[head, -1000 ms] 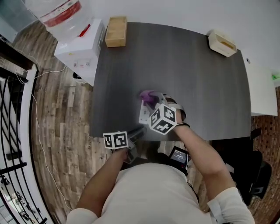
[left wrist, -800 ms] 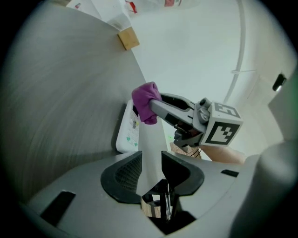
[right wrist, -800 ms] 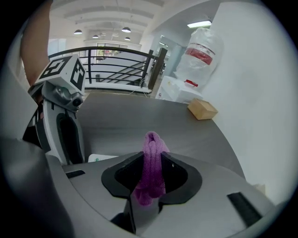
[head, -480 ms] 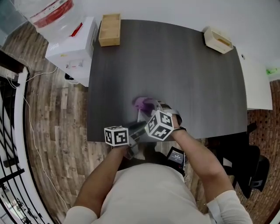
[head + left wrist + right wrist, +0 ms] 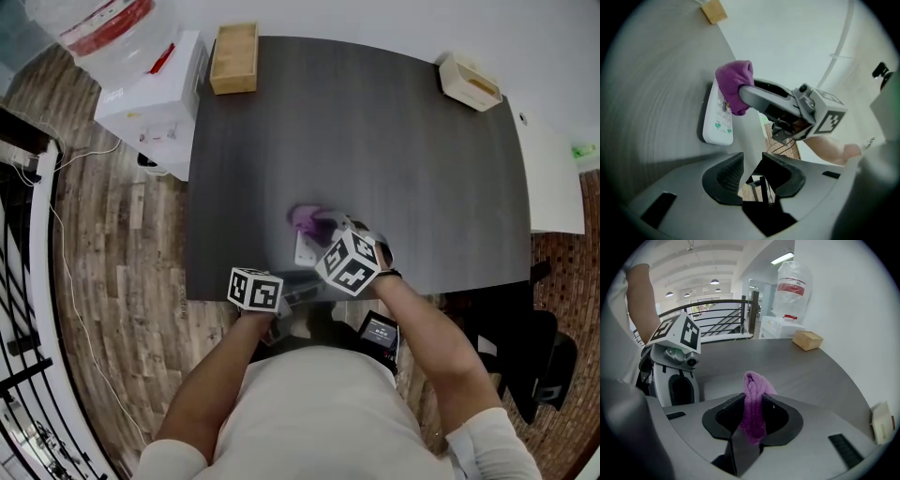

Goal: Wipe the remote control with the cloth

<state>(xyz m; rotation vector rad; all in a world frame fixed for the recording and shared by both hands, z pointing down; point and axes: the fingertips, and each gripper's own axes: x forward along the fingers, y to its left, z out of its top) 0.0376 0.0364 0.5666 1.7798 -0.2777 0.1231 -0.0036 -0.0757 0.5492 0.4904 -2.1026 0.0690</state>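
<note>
Clamping a bunched purple cloth (image 5: 756, 385) between its jaws, the right tool (image 5: 753, 404) points steeply down at the counter (image 5: 394, 141). The wad sticks out past the tool's tips and rests on the far end of the remote control (image 5: 717, 117). The left tool (image 5: 752, 171) sits low at the counter's near edge, almost level. Its jaws stand a narrow gap apart with nothing between them, and they stop just short of the remote's near end.

The remote is white and lies flat, close to the near edge of the counter. Its long axis runs from the person toward the far side. The rounded end with green buttons faces the left tool, and the other end is under the cloth. The print on its face is too small to read. Each tool carries a cube with black-and-white square markers.

Farther out, a shallow wooden box (image 5: 234, 58) sits at the far left corner of the counter, and a pale holder (image 5: 472, 82) at the far right corner. What either contains cannot be made out. Beside the counter, on the wood floor, stands a white water dispenser (image 5: 155, 89) topped by a clear bottle (image 5: 94, 23). The lettering on the bottle's red label is not legible.
</note>
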